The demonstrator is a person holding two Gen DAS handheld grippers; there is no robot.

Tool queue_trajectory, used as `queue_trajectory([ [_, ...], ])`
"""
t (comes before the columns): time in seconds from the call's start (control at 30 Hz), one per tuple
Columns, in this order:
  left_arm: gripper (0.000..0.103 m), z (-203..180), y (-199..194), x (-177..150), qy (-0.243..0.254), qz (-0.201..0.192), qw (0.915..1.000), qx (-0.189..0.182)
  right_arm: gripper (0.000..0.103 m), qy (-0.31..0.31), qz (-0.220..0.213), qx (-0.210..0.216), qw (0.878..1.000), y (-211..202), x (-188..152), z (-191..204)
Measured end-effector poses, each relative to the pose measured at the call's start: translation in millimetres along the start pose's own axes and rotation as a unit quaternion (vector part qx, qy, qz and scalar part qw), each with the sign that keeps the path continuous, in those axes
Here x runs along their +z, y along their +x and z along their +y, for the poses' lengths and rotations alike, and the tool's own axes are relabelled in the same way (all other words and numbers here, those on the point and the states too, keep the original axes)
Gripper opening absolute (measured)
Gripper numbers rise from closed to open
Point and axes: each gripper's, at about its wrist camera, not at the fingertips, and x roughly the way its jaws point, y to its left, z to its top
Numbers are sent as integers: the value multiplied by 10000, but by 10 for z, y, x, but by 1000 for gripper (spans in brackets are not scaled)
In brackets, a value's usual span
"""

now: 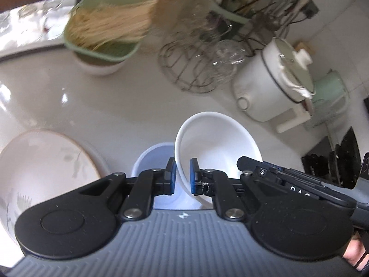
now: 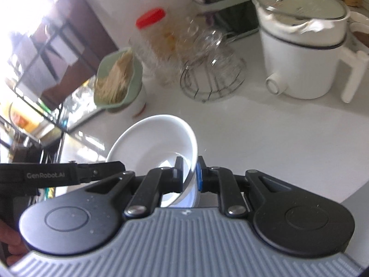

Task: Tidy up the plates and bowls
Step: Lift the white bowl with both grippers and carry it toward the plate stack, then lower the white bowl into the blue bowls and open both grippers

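Now both grippers on one white bowl (image 1: pixel 219 143), tilted over the pale counter (image 1: pixel 115 101). Left gripper (image 1: pixel 183 176) pinched tight on the bowl's near-left rim, blue pads (image 1: pixel 193 177) either side of the thin wall. Right gripper (image 2: pixel 190 173) clamped just as narrow on the opposite edge of the same bowl (image 2: pixel 159 143), one finger inside, one outside. Seen from the left wrist, right gripper's black finger (image 1: pixel 251 161) crossing the bowl's right rim. Directly beneath, a pale bluish bowl (image 1: pixel 152 159), upright on the counter, partly hidden by the held one. Down at the near left, a floral plate (image 1: pixel 41 161) with a thin brown rim, flat on the counter, apart from the bowls. Farther back, a green tub of pale sticks (image 1: pixel 108 27), a wire rack (image 1: pixel 186 67) with clear glasses, a red-lidded jar (image 2: pixel 151 18), and at the far right a white electric pot (image 2: pixel 299 53) with its lid on. Blurred background throughout.
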Motion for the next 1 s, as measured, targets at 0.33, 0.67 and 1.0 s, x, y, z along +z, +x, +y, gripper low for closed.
queue_trajectory([
  [0.33,12,253,117,-204,-194,175,9986,463,15,-623,367,-29,9974,345,-205,180],
  [0.67,12,294,231,-228,-336,154,9963,781,18,-564,431,-138,9974,433,-245,119],
  [1.0,33,342,232,-189,-551,39,9947,869,34,-39,345,-194,9992,517,-179,-138],
])
